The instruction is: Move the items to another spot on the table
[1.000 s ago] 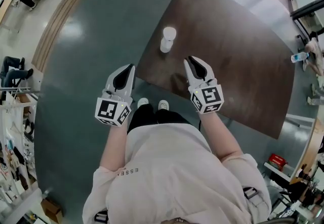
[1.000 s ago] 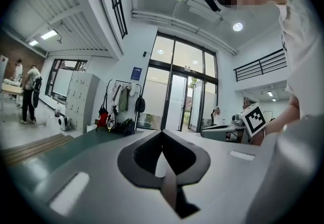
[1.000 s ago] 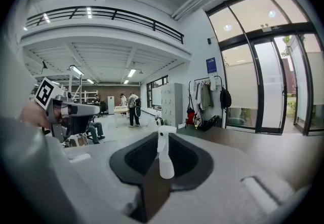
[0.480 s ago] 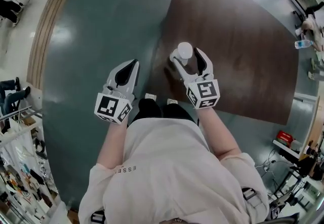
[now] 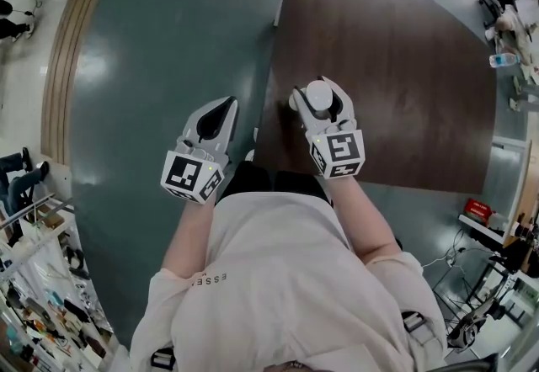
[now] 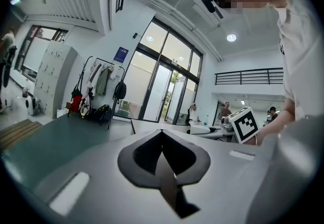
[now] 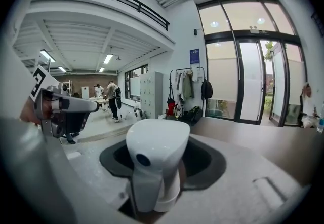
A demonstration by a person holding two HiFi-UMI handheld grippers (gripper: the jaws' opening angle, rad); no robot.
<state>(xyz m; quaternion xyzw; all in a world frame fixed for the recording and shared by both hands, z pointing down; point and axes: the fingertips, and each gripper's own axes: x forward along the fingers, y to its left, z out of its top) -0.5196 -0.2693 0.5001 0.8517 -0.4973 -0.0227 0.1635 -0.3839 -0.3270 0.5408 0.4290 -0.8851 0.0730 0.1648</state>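
Note:
A white, capped bottle-like device (image 5: 318, 98) stands upright on the dark brown table (image 5: 404, 67), near its front left edge. My right gripper (image 5: 318, 93) reaches around it, one jaw on each side, and the jaws are closing. In the right gripper view the device (image 7: 154, 162) fills the space between the jaws, with a thin gap still showing on its right side. My left gripper (image 5: 222, 106) hovers over the green floor to the left of the table, shut and holding nothing; its own view shows the jaw tips (image 6: 162, 134) meeting.
The table's left edge (image 5: 274, 50) runs between the two grippers. Green floor (image 5: 168, 42) lies to the left, and a wooden strip (image 5: 63, 67) beyond that. Shelves and clutter (image 5: 42, 294) stand at the lower left. Further tables and people show far off in both gripper views.
The right gripper went from shut and short of the device to open and around it. The view has shifted, bringing the table closer. The left gripper has stayed shut over the floor.

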